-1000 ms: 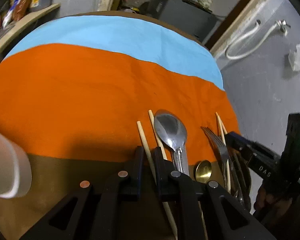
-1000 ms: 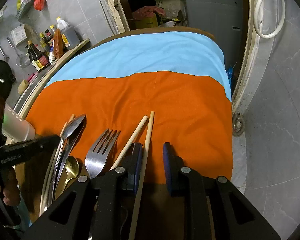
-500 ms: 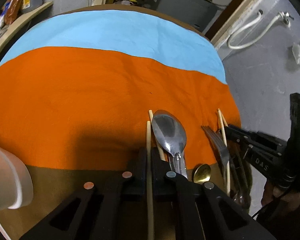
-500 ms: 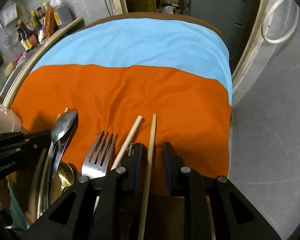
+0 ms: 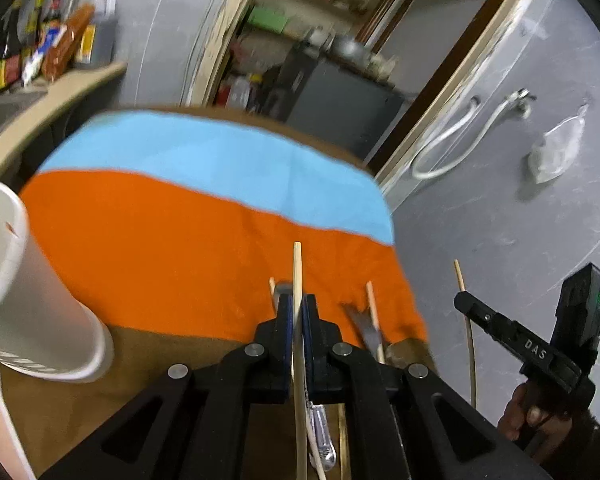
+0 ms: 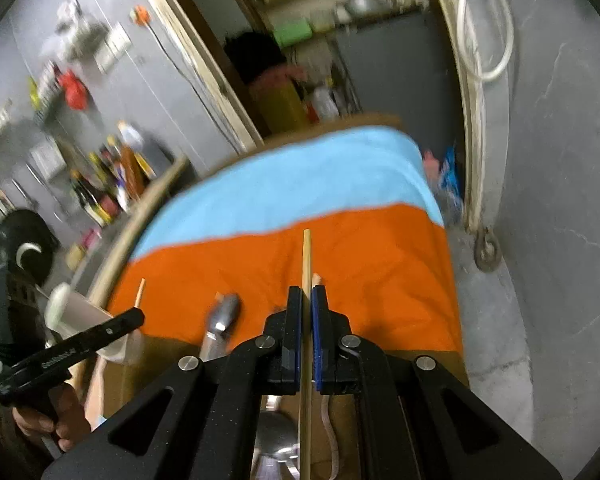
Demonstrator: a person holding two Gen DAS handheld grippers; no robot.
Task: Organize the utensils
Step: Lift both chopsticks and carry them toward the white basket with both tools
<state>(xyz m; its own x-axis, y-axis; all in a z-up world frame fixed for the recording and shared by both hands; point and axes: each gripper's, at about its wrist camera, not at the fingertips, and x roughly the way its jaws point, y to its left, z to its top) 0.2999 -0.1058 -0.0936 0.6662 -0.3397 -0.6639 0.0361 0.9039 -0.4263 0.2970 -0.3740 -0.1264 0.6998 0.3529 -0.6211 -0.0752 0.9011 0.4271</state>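
Two chopsticks are up off the orange cloth point(image 5: 172, 264), one pinched in our closed left gripper point(image 5: 297, 312) and one in our closed right gripper point(image 6: 307, 304), so we should tilt each tip-down over the one white cup point(image 5: 24, 300) before releasing, while one spoon point(image 6: 224, 312), one fork point(image 5: 366, 326) and two more chopsticks wait.

Brown table point(image 5: 148, 364) under an orange cloth point(image 5: 172, 248) and a blue cloth point(image 5: 220, 160); white paper cup point(image 5: 24, 300) standing at the left edge; fork point(image 5: 366, 326) and spoon point(image 6: 224, 312) lying on the orange.
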